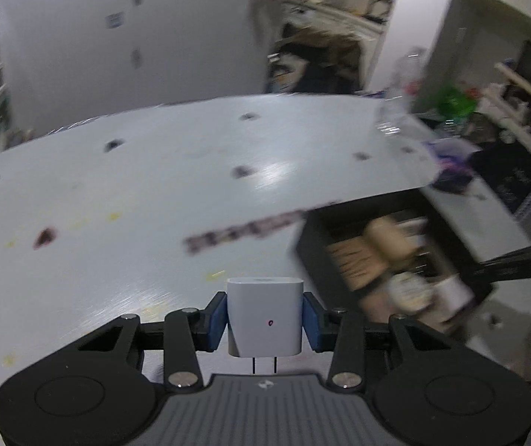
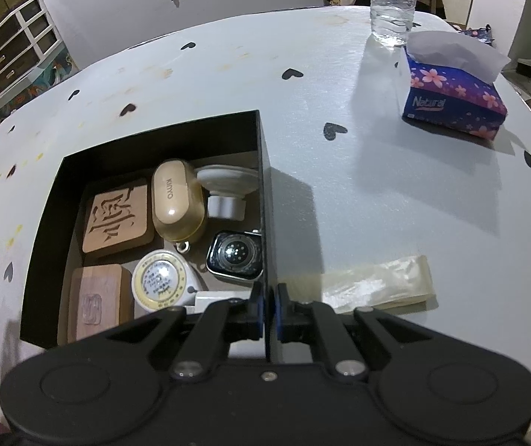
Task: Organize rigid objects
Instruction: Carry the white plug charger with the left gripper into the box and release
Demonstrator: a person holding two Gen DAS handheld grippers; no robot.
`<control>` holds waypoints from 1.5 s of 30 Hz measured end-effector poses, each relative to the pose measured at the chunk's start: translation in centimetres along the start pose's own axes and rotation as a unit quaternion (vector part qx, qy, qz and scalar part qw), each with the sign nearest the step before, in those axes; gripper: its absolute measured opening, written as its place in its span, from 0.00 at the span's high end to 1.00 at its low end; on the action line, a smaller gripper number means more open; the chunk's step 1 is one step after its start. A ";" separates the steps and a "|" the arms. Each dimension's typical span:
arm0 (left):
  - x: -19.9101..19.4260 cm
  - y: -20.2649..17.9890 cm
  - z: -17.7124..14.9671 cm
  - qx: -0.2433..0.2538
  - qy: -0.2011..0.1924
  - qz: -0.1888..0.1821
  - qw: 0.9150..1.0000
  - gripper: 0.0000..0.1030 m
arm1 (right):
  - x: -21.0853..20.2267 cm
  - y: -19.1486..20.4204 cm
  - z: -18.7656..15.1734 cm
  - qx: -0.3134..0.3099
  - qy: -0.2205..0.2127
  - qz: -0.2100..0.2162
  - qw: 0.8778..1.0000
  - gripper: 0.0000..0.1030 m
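My left gripper [image 1: 264,321] is shut on a white plug adapter [image 1: 264,316], prongs toward the camera, held above the white table [image 1: 154,204]. The black box [image 1: 395,260] lies to its right, blurred. My right gripper [image 2: 268,314] is shut on the right wall of the black box [image 2: 263,186]. Inside the box are a carved wooden tile [image 2: 116,221], a beige earbud case [image 2: 178,200], a white round charger [image 2: 226,189], a smartwatch face [image 2: 236,254], a round tape measure [image 2: 159,278] and a wooden block [image 2: 96,303].
A tissue box [image 2: 455,93] and a water bottle [image 2: 393,3] stand at the table's far right. A clear plastic wrapper [image 2: 377,282] lies just right of the black box. A white drawer unit [image 2: 16,37] stands beyond the table at left.
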State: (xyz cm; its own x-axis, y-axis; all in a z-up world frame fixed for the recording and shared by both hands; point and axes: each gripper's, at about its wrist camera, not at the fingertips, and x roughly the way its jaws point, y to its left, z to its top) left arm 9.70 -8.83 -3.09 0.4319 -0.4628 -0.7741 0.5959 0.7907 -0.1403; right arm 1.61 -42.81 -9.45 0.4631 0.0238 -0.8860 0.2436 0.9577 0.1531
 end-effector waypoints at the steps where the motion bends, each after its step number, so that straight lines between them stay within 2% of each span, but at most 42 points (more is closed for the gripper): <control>1: 0.1 -0.8 0.4 0.002 -0.002 -0.008 1.000 0.58 | 0.0 0.0 0.0 -0.001 0.000 0.001 1.000 0.94; 7: 2.2 -5.8 2.3 0.012 0.012 -0.057 0.998 0.58 | 0.0 -0.1 0.0 -0.007 0.001 0.006 1.000 0.94; 12: 4.9 -10.2 2.4 0.053 0.047 -0.085 0.994 0.58 | 0.0 -0.2 0.0 -0.011 0.001 0.010 1.000 0.93; 18: 8.9 -13.0 1.9 0.072 0.101 -0.108 0.986 0.58 | 0.0 -0.2 -0.1 -0.014 0.000 0.013 1.000 0.93; 22: 10.5 -13.9 1.3 0.080 0.128 -0.116 0.982 0.58 | 0.0 -0.2 -0.1 -0.016 -0.001 0.013 1.000 0.93; 28: 11.5 -14.2 1.2 0.082 0.147 -0.107 0.980 0.56 | 0.0 -0.2 -0.1 -0.017 -0.001 0.013 1.000 0.93; 30: 11.5 -14.3 1.3 0.075 0.150 -0.116 0.979 0.32 | 0.0 -0.2 -0.1 -0.017 -0.001 0.014 1.000 0.93; 31: 11.3 -14.3 1.3 0.073 0.144 -0.114 0.980 0.30 | 0.0 -0.2 -0.1 -0.017 -0.001 0.014 1.000 0.93; 45: 10.4 -14.5 1.3 0.066 0.141 -0.120 0.980 0.29 | -0.1 -0.2 -0.1 -0.018 -0.002 0.014 1.000 0.93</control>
State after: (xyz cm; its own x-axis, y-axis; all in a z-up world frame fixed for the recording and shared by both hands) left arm 6.45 -25.61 -8.34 0.0748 -0.4853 -0.8711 0.7484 0.6046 -0.2726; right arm 1.40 -42.96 -9.44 0.4726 0.0497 -0.8799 0.2005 0.9662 0.1622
